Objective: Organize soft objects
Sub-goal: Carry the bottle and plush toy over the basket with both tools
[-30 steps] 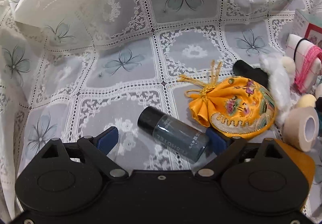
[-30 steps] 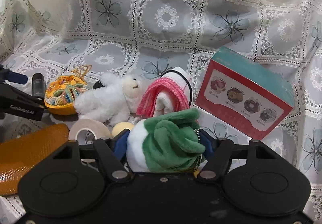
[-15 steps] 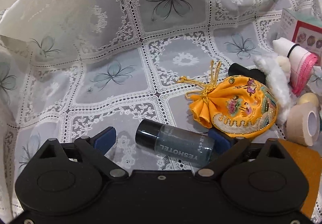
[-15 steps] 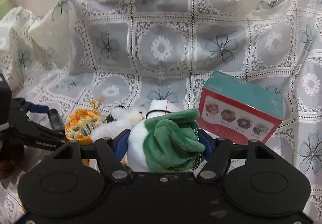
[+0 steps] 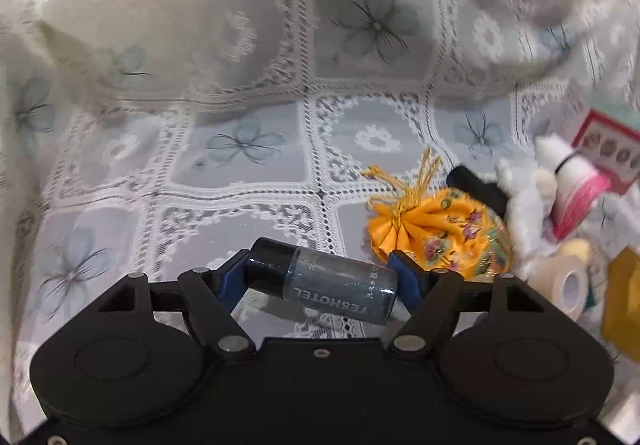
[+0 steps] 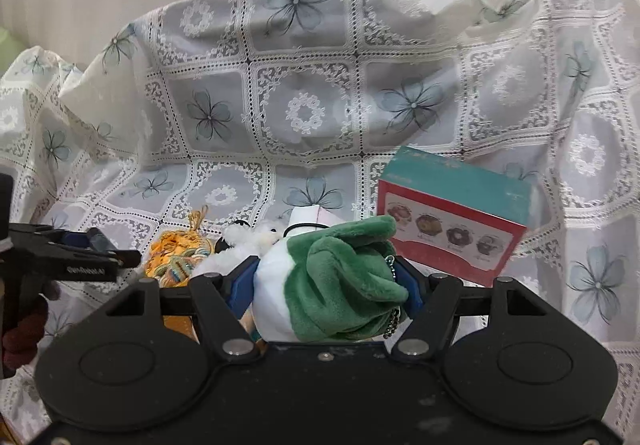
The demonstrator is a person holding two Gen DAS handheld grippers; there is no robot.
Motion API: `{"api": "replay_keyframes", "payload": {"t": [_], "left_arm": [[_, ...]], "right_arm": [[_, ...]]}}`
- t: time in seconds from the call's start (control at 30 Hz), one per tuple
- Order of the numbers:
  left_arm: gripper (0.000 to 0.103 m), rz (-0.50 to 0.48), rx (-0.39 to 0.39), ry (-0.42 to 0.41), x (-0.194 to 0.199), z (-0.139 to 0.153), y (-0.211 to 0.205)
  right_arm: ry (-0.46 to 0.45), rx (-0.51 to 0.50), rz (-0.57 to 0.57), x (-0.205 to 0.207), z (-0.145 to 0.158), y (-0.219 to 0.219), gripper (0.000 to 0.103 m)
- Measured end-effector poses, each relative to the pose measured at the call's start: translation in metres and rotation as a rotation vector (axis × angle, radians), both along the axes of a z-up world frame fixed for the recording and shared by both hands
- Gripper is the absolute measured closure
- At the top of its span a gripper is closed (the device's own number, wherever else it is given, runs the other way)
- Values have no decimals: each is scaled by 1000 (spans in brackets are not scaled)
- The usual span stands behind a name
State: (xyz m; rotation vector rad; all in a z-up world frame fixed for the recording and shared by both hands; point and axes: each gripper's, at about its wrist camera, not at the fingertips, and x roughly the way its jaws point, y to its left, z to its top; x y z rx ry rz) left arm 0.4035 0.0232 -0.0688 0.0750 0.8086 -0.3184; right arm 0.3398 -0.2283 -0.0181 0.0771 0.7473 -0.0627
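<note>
My left gripper (image 5: 320, 279) has a dark grey bottle (image 5: 332, 285) with a black cap lying crosswise between its blue pads. One pad touches the cap and the other the base, and the jaws are closing on it. My right gripper (image 6: 326, 285) is shut on a green and white plush toy (image 6: 340, 277), held above the pile. On the lace cloth (image 5: 240, 149) lie a yellow embroidered pouch (image 5: 440, 233), a white fluffy toy (image 5: 524, 205) and a pink and white rolled cloth (image 5: 572, 193). The right wrist view shows the left gripper (image 6: 92, 241) at far left.
A red and teal box (image 6: 452, 217) stands at the right on the cloth. A tape roll (image 5: 568, 285), a mustard case (image 5: 624, 301) and a black item (image 5: 476, 185) lie by the pouch. The cloth rises in folds behind, with a pale wall above.
The left jaws narrowed from wide apart until both pads met the bottle's ends, and the bottle turned with them. The right gripper rose with the plush toy, and the pile dropped lower in view.
</note>
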Motion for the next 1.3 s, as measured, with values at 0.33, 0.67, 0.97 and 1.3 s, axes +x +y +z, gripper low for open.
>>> {"api": "replay_keyframes", "payload": {"t": [0.33, 0.67, 0.97, 1.3], "left_arm": [[34, 78, -3, -5, -77, 59, 2], [34, 76, -51, 116, -171, 72, -11], [34, 27, -49, 254, -236, 37, -28], [34, -8, -43, 358, -277, 7, -41]], "right_arm": [[-4, 63, -32, -75, 35, -8, 34], [44, 143, -43, -168, 45, 0, 33], [177, 169, -68, -225, 24, 11, 33], [311, 193, -70, -260, 3, 21, 33]]}}
